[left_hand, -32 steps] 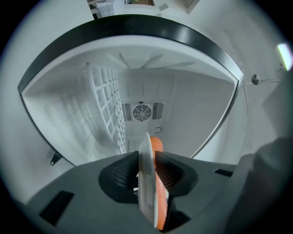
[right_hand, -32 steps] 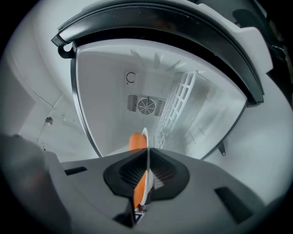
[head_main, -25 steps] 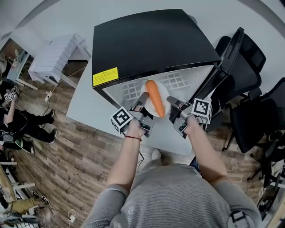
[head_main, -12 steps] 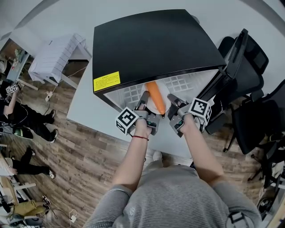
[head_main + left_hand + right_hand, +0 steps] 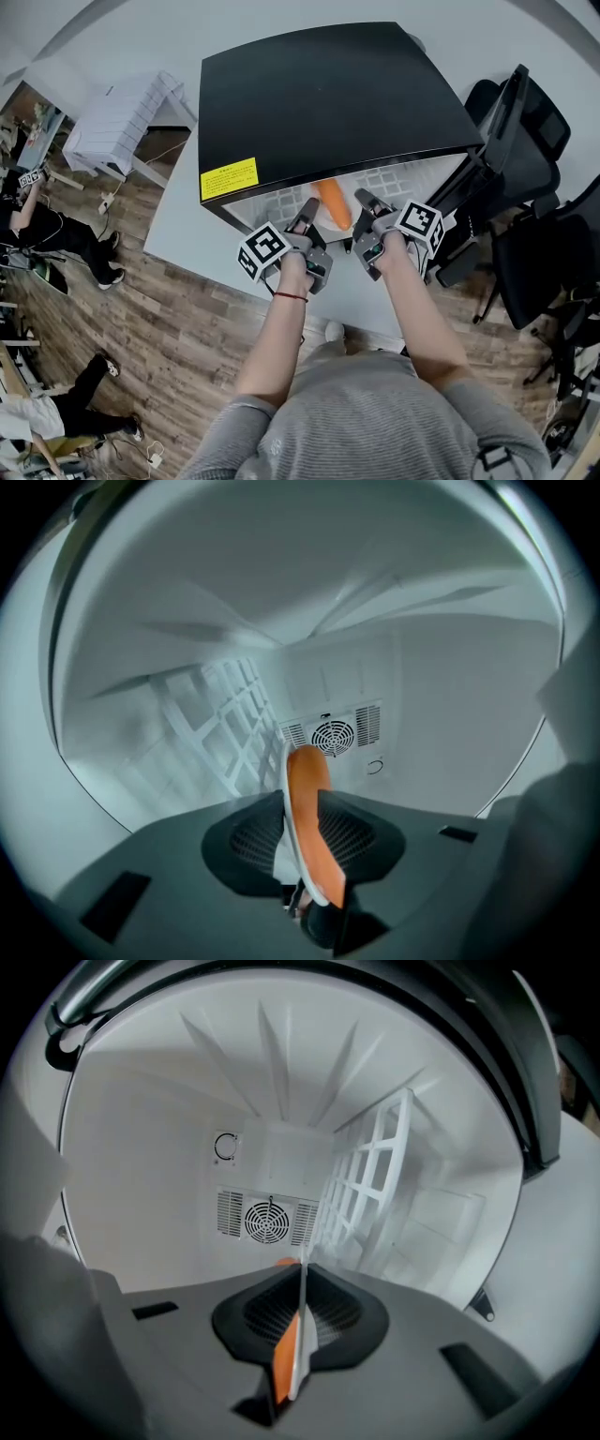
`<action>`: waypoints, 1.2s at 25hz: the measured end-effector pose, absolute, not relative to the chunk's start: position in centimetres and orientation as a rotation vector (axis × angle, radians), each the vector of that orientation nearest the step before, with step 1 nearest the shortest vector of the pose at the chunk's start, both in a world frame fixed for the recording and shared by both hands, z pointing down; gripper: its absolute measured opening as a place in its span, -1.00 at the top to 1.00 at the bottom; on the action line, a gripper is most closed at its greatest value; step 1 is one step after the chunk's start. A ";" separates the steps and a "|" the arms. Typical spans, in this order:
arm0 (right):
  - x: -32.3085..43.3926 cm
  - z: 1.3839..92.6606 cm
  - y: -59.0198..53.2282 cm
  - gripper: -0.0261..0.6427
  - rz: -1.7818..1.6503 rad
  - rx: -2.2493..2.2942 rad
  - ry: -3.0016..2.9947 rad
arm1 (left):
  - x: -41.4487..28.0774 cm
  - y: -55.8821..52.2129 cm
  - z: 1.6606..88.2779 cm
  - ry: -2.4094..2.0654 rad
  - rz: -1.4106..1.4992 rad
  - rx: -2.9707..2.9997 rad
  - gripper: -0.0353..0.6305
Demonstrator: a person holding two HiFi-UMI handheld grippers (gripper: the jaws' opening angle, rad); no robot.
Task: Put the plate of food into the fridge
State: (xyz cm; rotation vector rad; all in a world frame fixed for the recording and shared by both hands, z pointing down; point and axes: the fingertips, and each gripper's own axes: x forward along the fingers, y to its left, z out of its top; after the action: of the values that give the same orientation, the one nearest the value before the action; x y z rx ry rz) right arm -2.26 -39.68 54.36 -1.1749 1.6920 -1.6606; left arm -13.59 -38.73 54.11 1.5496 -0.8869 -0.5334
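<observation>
Black office chairs [image 5: 530, 159] at right, just beside grey tabletop [image 5: 178, 234]. Wood-plank floor [image 5: 159, 366] below. White slatted rack [image 5: 117, 117] upper left. Ppl [image 5: 52, 242] on floor at far left edge.

Office corner with a wood-plank floor [image 5: 187, 323].
Black office chairs [image 5: 548, 127] stand at right, a white slatted table [image 5: 120, 117] at left.

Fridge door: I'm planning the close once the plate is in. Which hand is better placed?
Right, likely: the open door stands beside the right tool, farther from the left tool. Both tools clamp the plate, so it must go down first.
</observation>
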 end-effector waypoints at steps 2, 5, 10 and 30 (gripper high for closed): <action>-2.1 54.6 -40.4 0.84 -1.655 -1.179 1.678 | -13.7 -38.5 53.9 -0.878 -0.539 1.559 0.58; -2.3 54.8 -41.2 0.84 -1.646 -1.184 1.676 | -14.0 -38.1 53.7 -0.892 -0.554 1.586 0.58; -2.4 54.8 -42.4 0.84 -1.623 -1.198 1.675 | -14.6 -36.9 53.5 -0.873 -0.590 1.587 0.58; -1.8 51.9 -44.5 0.50 -1.428 -1.252 1.894 | -14.3 -35.3 50.7 -0.801 -0.643 1.622 0.58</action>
State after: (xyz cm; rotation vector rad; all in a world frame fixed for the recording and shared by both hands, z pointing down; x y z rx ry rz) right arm -1.81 -44.51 51.89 -1.2516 1.8942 -1.4282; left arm -14.30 -35.32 50.73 1.6219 -0.8010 -0.6426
